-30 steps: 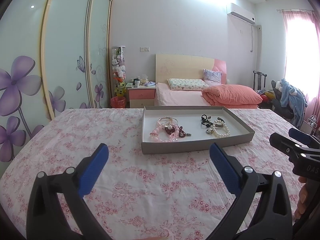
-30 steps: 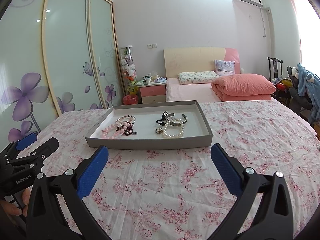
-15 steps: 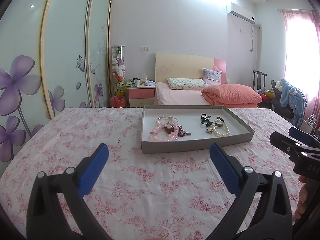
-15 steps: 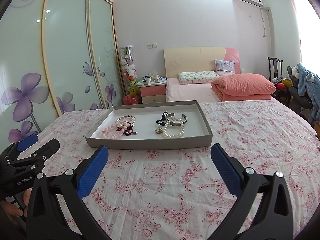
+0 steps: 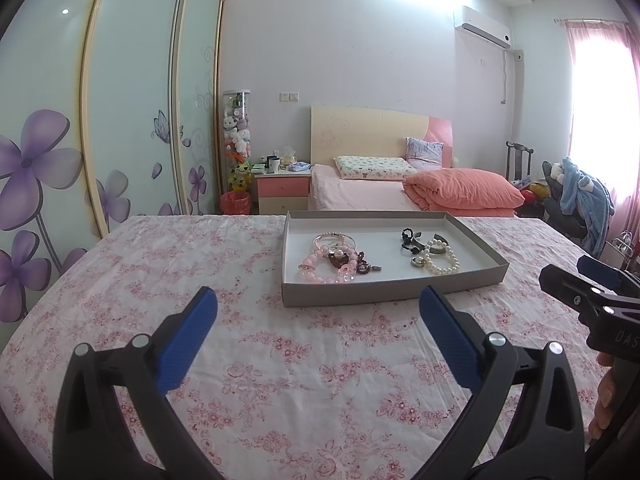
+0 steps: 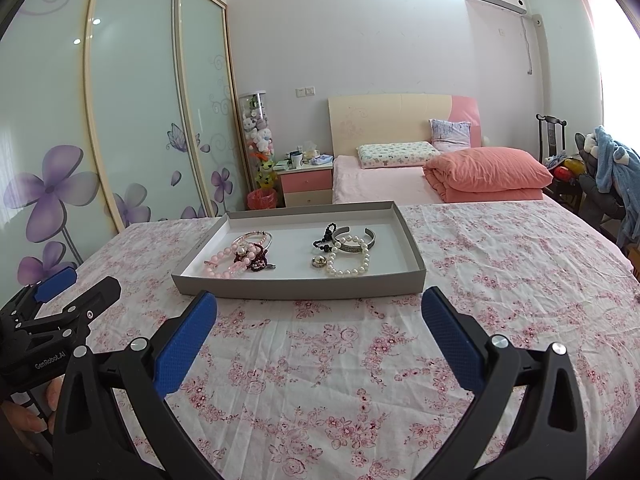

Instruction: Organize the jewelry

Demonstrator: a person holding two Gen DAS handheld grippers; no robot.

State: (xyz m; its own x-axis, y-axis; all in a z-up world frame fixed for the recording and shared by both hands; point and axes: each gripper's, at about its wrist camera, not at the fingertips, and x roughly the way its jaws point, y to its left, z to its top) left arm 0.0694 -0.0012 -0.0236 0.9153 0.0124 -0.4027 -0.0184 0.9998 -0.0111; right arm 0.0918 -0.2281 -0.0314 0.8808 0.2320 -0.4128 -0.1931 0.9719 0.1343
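A shallow grey tray (image 5: pixel 384 294) (image 6: pixel 296 290) lies on the floral tablecloth. In it are a pink bead bracelet (image 5: pixel 320 270) (image 6: pixel 224 258), a dark red beaded piece (image 5: pixel 340 260) (image 6: pixel 252 258), a pearl bracelet (image 5: pixel 442 262) (image 6: pixel 350 262), a silver bangle (image 5: pixel 438 242) (image 6: pixel 358 236), a black beaded piece (image 5: pixel 408 238) (image 6: pixel 328 236) and a small ring (image 5: pixel 418 262) (image 6: pixel 319 262). My left gripper (image 5: pixel 318 334) is open and empty, short of the tray. My right gripper (image 6: pixel 320 336) is open and empty, also short of the tray.
The table has a pink floral cloth (image 5: pixel 160 280) (image 6: pixel 500 280). Behind it stand a bed with an orange quilt (image 5: pixel 460 192), a pink nightstand (image 5: pixel 282 192) and a sliding wardrobe (image 5: pixel 120 120). A chair with blue clothes (image 5: pixel 580 196) is at the right.
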